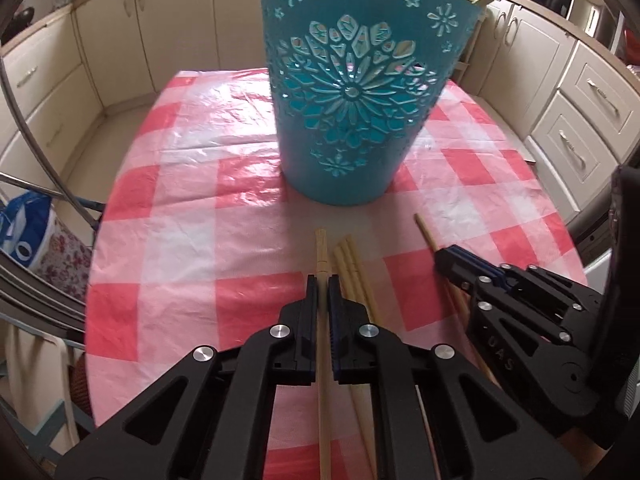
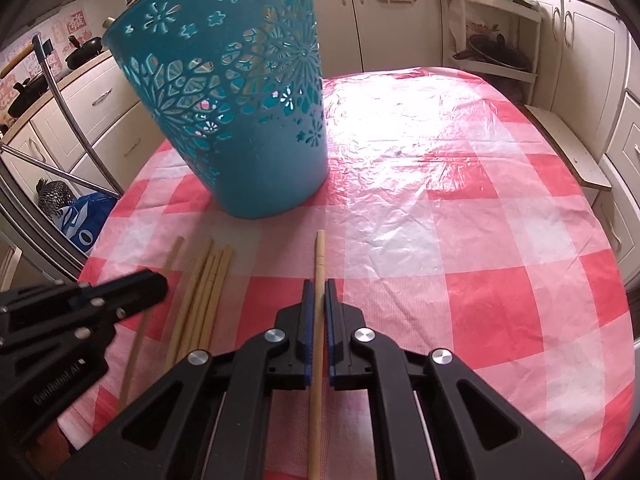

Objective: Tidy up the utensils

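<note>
Each gripper is clamped on one chopstick: the left gripper (image 1: 322, 286) nips a pale bamboo stick (image 1: 321, 248), the right gripper (image 2: 319, 290) another (image 2: 319, 252), jaws nearly closed, both sticks pointing ahead toward the bin (image 1: 352, 92). Neither seems to have been dropped in yet. A loose bundle (image 1: 352, 264) lies on the cloth (image 1: 180, 208) between the grippers, so most sorting looks undone. The bin is teal plastic, tapered, pierced with flower cutouts; the cloth is glossy, wrinkled pink check.
</note>
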A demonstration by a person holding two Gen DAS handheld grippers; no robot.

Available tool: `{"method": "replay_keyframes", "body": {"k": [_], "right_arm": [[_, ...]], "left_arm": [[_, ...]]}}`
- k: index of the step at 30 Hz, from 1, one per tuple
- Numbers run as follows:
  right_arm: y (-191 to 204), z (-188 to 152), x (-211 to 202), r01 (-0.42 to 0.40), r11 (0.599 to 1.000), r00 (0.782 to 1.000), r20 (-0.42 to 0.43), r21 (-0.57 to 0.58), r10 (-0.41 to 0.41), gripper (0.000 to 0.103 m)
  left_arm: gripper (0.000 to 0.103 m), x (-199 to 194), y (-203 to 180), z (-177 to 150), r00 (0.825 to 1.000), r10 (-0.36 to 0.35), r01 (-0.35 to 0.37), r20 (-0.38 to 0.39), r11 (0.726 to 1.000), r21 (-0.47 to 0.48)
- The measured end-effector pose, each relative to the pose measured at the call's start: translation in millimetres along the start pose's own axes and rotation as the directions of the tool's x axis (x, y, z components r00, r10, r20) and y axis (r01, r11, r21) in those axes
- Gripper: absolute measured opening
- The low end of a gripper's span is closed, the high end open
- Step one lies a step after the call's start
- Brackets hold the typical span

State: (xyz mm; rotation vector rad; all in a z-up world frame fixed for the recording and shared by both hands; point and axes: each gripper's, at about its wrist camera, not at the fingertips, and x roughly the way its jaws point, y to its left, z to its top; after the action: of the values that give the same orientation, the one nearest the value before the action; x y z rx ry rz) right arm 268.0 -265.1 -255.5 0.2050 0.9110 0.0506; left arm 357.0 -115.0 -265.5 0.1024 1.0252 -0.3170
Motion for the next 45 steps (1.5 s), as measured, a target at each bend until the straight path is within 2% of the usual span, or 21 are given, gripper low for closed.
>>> {"method": "replay_keyframes", "body": {"k": [3,6,10,15,20,24,27,30,33,40,43,45], "right_arm": [[4,0,0,0.015,1.000,1.000,0.003,-0.021,-0.015,0.006],[5,-1,-1,0.016,0.999,1.000,0.004,-0.028,-0.016,0.006],[0,-3,-4,0.000,1.000,1.000,0.008,0.002,0.000,0.006],[-11,-3,-4,-0.022,0.998,1.000,0.006,0.052,0.021,0.006],[-10,-2,-3,-0.019,0.998,1.000,0.007,0.052,0.019,0.006],[-10,-1,-4,-0.018,0.999,1.000,0.003,0.049,0.018,0.006],[-10,-2,-5,-0.021,0.999,1.000,0.001,0.048,0.021,0.006],[-10,-2,-5,-0.031,0.998,0.999,-0.004,0.053,0.031,0.006],[-12,-2,-6,-0.043,0.997,0.999,-0.011,0.060,0.044,0.006],[-17,-3,-7,-0.071,0.994,0.997,-0.022,0.084,0.073,0.006],[-17,-4,-8,-0.078,0.993,0.996,-0.026,0.089,0.081,0.006],[-18,-3,-8,-0.083,0.992,0.996,-0.029,0.096,0.087,0.006]], "left_arm": [[0.005,15,7,-3,0.998,0.011,-0.013,-0.058,0.999,-0.032],[0.005,18,7,-2,0.998,0.025,-0.026,-0.050,1.000,-0.017],[0.005,17,5,-2,0.999,0.003,-0.004,-0.044,1.000,-0.021],[0.005,-1,1,2,1.000,-0.010,0.010,0.010,1.000,-0.025],[0.005,-17,14,7,0.997,-0.047,0.051,0.055,0.996,-0.070],[0.005,-39,33,10,0.985,-0.110,0.128,0.129,0.982,-0.136],[0.005,-61,46,13,0.964,-0.154,0.193,0.217,0.966,-0.171],[0.005,-84,52,17,0.931,-0.199,0.259,0.306,0.951,-0.170],[0.005,-102,56,20,0.902,-0.233,0.307,0.365,0.938,-0.160],[0.005,-144,50,54,0.834,-0.228,0.327,0.502,0.938,-0.118],[0.005,-156,41,89,0.800,-0.212,0.318,0.562,0.943,-0.097],[0.005,-165,34,115,0.769,-0.196,0.309,0.609,0.947,-0.084]]}}
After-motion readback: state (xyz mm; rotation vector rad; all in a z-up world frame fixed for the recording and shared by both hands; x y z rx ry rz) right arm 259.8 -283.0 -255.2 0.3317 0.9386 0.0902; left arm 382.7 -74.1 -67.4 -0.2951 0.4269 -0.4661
